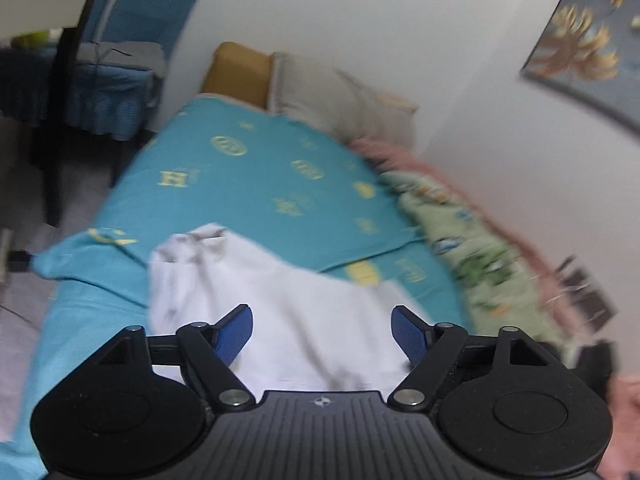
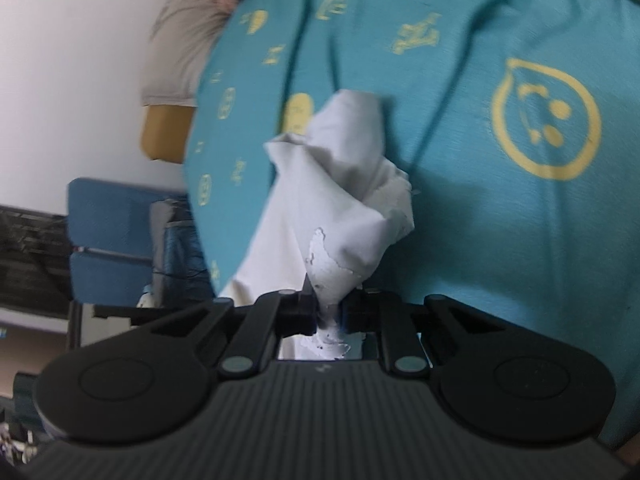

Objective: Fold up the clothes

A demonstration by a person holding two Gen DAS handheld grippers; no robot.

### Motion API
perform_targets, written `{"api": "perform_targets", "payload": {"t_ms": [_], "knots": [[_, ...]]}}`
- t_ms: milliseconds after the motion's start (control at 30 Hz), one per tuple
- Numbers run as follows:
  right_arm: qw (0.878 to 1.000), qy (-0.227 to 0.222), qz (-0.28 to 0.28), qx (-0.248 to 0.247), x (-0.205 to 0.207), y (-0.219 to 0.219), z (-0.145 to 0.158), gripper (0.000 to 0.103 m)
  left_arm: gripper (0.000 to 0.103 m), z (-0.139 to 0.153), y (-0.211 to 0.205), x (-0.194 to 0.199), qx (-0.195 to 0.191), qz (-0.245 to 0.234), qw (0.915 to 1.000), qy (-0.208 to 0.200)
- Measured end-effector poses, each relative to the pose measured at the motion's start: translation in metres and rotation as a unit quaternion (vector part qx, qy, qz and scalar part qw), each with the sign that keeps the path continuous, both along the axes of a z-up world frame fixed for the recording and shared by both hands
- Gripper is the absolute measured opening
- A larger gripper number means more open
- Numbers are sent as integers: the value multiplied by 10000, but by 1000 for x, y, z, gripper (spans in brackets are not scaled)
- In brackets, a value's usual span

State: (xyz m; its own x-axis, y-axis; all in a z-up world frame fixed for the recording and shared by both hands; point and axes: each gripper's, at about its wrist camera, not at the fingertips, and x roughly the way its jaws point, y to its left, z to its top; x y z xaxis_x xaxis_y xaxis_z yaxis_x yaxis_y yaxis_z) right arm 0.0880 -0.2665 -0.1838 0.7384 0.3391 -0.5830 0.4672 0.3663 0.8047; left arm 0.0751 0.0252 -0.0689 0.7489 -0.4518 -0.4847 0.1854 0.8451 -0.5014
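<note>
A white garment (image 1: pixel 280 300) lies on the teal patterned bedsheet (image 1: pixel 260 176). My left gripper (image 1: pixel 322 330) is open just above the garment, its blue pads (image 1: pixel 236 334) spread wide with nothing between them. In the right wrist view my right gripper (image 2: pixel 330 314) is shut on a bunched part of the white garment (image 2: pixel 344 184), which rises in a crumpled peak over the teal sheet (image 2: pixel 500 220). A cracked white print shows on the cloth near the jaws.
A green patterned blanket (image 1: pixel 468 248) and a pink one (image 1: pixel 432 172) lie along the wall side of the bed. Grey and mustard pillows (image 1: pixel 328 92) sit at the head. A blue covered chair (image 1: pixel 116 76) stands beyond the bed's left edge, also seen in the right wrist view (image 2: pixel 112 240).
</note>
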Motion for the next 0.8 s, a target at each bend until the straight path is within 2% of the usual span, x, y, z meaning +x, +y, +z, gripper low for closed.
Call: {"api": "perform_targets", "payload": {"t_ms": [33,67,100,200,267,367,467,567,600,667,700,800], "knots": [[10000,-50,15,4,1,1,2,13,81,-1,2,-1,-366,-151,9992,98],[9999,-96,29,2,1,1,3,13,81,-9,1,0,-742,-338,9960,369],[9999,-137,44,-8,0,1,6,13,81,-16,1,2,-1115,-526,9903,646],[9997,-241,72,-44,1,2,11,13,80,-52,-6,8,-2009,-725,9654,1496],[9996,-272,60,-9,1,1,12,13,80,-73,-10,17,-2328,-640,9496,2000],[9995,-307,35,32,-1,0,12,13,80,-96,-9,31,-2604,-376,9342,2410],[9994,-334,-2,0,1,1,14,13,80,-114,3,37,-2753,190,9238,2653],[9993,-361,-32,-44,0,1,15,12,80,-120,22,32,-2980,774,9160,2573],[9993,-369,-41,-60,0,2,15,12,78,-124,28,30,-3116,926,9103,2564],[9992,-380,-38,-109,0,2,16,12,72,-130,36,28,-3348,1113,9000,2559],[9992,-387,-37,-133,0,2,16,12,65,-131,38,28,-3388,1165,8981,2550],[9990,-418,-44,-176,-1,2,18,12,46,-132,38,26,-3310,1301,9004,2505]]}}
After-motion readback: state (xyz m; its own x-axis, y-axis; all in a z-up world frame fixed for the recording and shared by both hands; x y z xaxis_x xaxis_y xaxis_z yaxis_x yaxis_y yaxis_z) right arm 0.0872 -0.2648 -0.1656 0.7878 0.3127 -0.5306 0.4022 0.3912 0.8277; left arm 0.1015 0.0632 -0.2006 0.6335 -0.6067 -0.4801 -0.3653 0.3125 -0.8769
